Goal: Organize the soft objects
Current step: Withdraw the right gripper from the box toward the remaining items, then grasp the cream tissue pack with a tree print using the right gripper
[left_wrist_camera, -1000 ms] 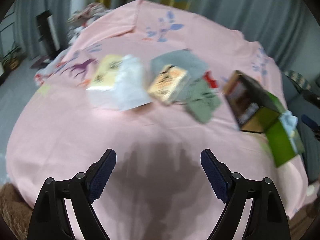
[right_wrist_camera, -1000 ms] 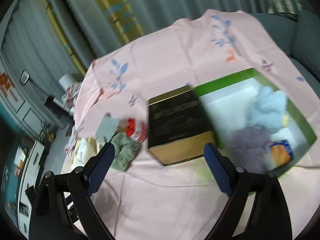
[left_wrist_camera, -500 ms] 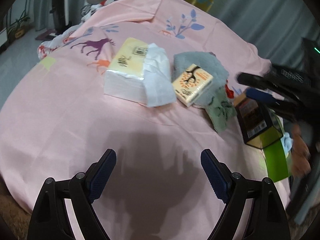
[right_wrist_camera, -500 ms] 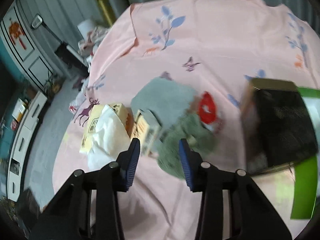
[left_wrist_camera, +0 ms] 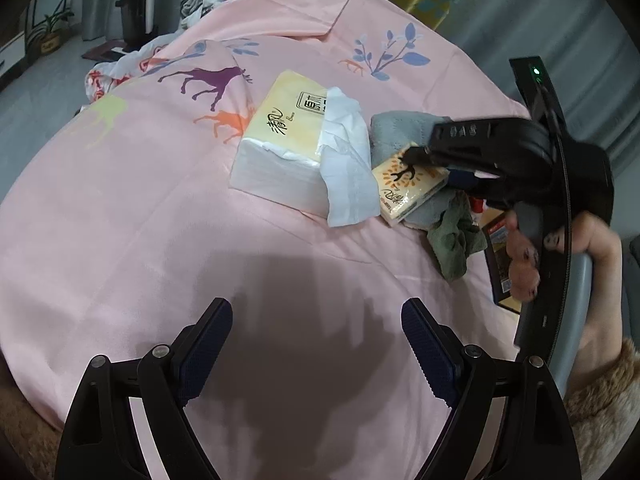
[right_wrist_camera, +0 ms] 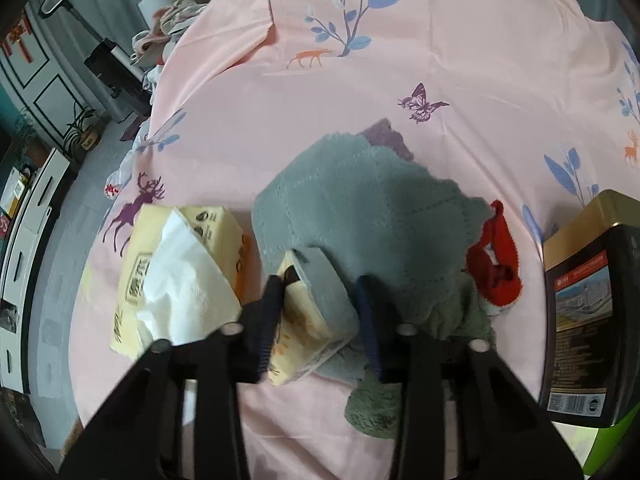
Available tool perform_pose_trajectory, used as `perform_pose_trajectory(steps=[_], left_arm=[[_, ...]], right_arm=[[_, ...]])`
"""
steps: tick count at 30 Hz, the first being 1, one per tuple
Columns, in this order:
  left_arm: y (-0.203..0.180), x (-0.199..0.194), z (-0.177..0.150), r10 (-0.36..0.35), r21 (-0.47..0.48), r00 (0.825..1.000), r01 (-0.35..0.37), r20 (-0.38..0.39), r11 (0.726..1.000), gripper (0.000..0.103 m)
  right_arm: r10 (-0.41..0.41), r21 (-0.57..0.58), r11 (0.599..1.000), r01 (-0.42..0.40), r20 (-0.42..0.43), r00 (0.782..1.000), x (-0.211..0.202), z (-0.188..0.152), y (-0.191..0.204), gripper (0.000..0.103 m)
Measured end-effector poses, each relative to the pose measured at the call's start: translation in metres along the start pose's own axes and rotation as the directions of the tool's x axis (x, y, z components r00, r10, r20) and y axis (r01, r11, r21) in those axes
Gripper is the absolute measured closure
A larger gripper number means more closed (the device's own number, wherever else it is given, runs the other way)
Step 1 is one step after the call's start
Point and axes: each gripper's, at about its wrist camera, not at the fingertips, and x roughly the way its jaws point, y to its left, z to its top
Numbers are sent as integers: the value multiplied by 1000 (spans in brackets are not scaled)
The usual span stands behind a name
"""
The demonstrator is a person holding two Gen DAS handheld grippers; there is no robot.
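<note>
The pink sheet (left_wrist_camera: 120, 208) with its printed deer and leaves spreads under everything, draped over the whole surface. On it the big yellow tissue pack (left_wrist_camera: 280, 140) lies flat, a white tissue (left_wrist_camera: 348, 160) pulled out over its near end. Just beside that, the grey towel (right_wrist_camera: 360, 208) is spread out, with a green cloth (right_wrist_camera: 460, 320) bunched at its near edge and a small red knitted piece (right_wrist_camera: 496, 264) touching its right side. The dark box (right_wrist_camera: 580, 320) stands further right.

My right hand (left_wrist_camera: 528, 256) reaches in from the right, wrist bent down, pushing my right gripper (right_wrist_camera: 320, 312) low over the towel. Its fingers straddle the small tissue pack (right_wrist_camera: 304, 320) lying on the towel, both pads against its sides, with a fold of towel caught along the right one.

My left gripper (left_wrist_camera: 316, 344) hangs level above bare sheet near the front edge, fingers spread wide, nothing between them.
</note>
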Motion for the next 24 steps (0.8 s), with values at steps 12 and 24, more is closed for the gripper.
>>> perform_pose_trajectory(steps=[12,24], left_arm=[[-7,-1,-5,-4,33,1000,4,-8,999,16],[-36,5,-23,-107,118,993,113,-60,986,16]], right_arm=[[133,153,978,-145,87,987,-64,-66,-38,75],[133,343,931,-127,6,991,-78,-150,-92,61]])
